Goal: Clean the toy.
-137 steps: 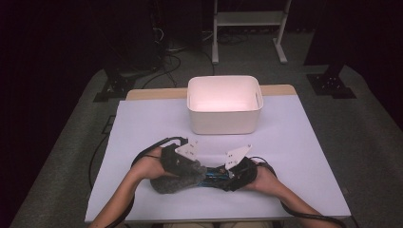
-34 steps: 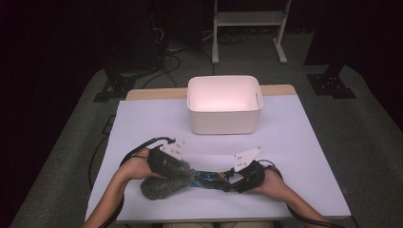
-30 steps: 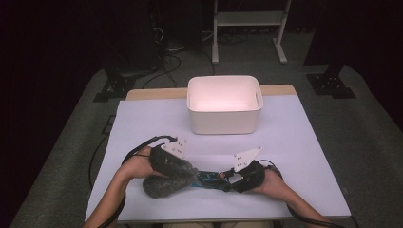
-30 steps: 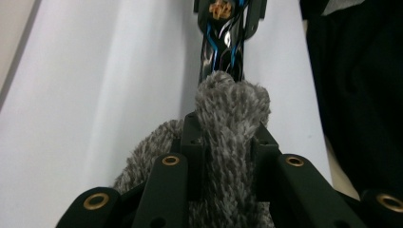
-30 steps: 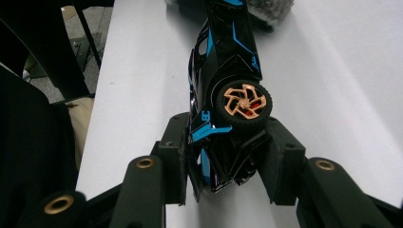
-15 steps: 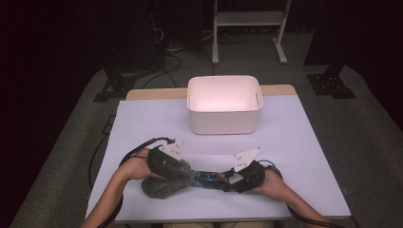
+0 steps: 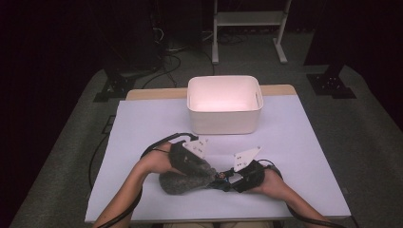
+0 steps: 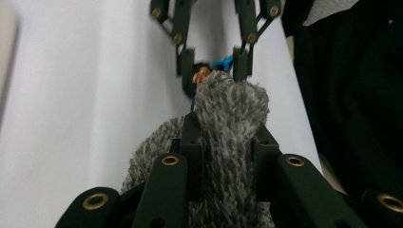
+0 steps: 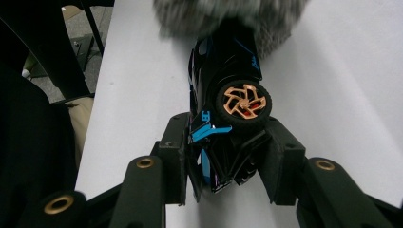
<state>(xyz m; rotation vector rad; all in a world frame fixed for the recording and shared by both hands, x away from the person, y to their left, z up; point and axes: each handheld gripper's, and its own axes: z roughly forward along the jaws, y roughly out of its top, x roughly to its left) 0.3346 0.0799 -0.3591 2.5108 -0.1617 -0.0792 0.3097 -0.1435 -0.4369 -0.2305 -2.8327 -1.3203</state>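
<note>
- While both my hands work at its near edge, the white desk (image 7: 142, 128) carries a white bin (image 7: 224, 104) at its far side.
- My left gripper (image 8: 223, 142) has its fingers clamped on a grey fuzzy cloth (image 8: 223, 123), lying over the car's front.
- My right gripper (image 9: 223, 161) fingers pinch the black-and-blue toy car (image 9: 228, 95) at its rear, on its side by the near desk edge.
</note>
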